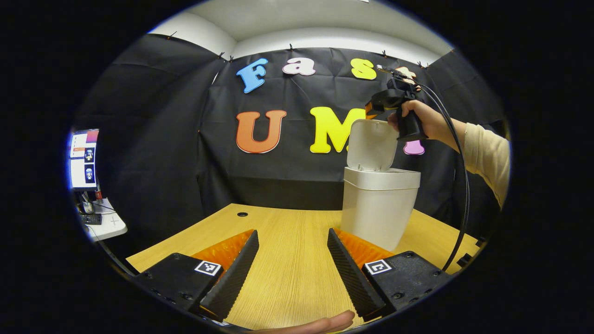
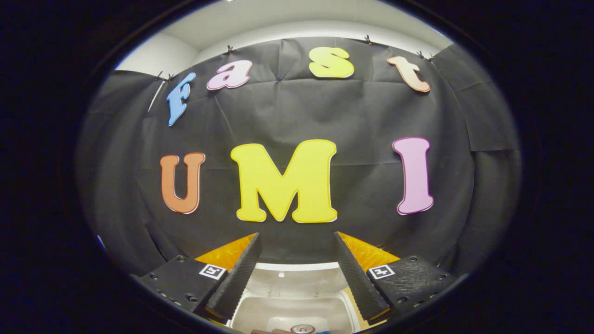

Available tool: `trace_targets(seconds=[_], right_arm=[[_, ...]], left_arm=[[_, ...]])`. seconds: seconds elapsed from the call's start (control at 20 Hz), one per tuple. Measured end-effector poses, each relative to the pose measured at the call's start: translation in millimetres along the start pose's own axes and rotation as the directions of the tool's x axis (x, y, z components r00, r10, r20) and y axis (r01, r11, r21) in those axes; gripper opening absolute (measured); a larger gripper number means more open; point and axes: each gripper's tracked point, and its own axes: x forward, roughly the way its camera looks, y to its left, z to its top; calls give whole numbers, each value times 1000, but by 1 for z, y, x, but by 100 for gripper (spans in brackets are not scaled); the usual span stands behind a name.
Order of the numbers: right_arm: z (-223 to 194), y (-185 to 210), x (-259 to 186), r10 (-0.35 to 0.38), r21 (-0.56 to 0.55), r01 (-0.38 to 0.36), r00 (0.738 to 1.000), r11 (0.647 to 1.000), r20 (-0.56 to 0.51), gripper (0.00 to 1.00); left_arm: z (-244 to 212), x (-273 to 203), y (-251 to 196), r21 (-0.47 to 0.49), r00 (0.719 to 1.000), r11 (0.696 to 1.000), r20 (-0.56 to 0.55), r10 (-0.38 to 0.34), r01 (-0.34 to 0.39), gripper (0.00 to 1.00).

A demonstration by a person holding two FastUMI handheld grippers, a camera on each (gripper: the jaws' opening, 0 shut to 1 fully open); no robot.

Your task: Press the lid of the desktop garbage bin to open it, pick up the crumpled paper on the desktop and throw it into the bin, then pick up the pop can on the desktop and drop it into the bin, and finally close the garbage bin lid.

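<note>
The white plastic bin point(image 1: 378, 208) stands upright on the wooden table point(image 1: 287, 250), its long axis vertical, with the smooth lid point(image 1: 371, 144) raised and tilted back. The right gripper point(image 1: 387, 99) hangs above it, released and empty; below its fingers the can point(image 2: 302, 329) lies inside the bin. The left gripper point(image 1: 292, 264) is spread open over the table.

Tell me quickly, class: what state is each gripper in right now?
Left gripper: open, holding nothing, above the table.
Right gripper: open, holding nothing, above the open bin.
</note>
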Motion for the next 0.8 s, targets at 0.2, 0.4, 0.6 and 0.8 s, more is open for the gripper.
trace_targets(seconds=[0.2,0.4,0.6,0.8], right_arm=[[-15,0,-20,13,-2,-13,999,1000,-34,94],[-41,1,-38,14,5,-14,996,1000,-92,94],[-70,1,-52,7,2,-7,990,1000,-140,94],[-94,2,-64,12,-10,-15,977,1000,-211,94]], left_arm=[[12,-10,8,19,998,999,28,48,-49,96],[15,-24,-3,18,998,999,50,28,-29,96],[34,-42,-7,49,993,998,116,20,-26,96],[48,-54,-9,87,989,996,145,13,-26,95]])
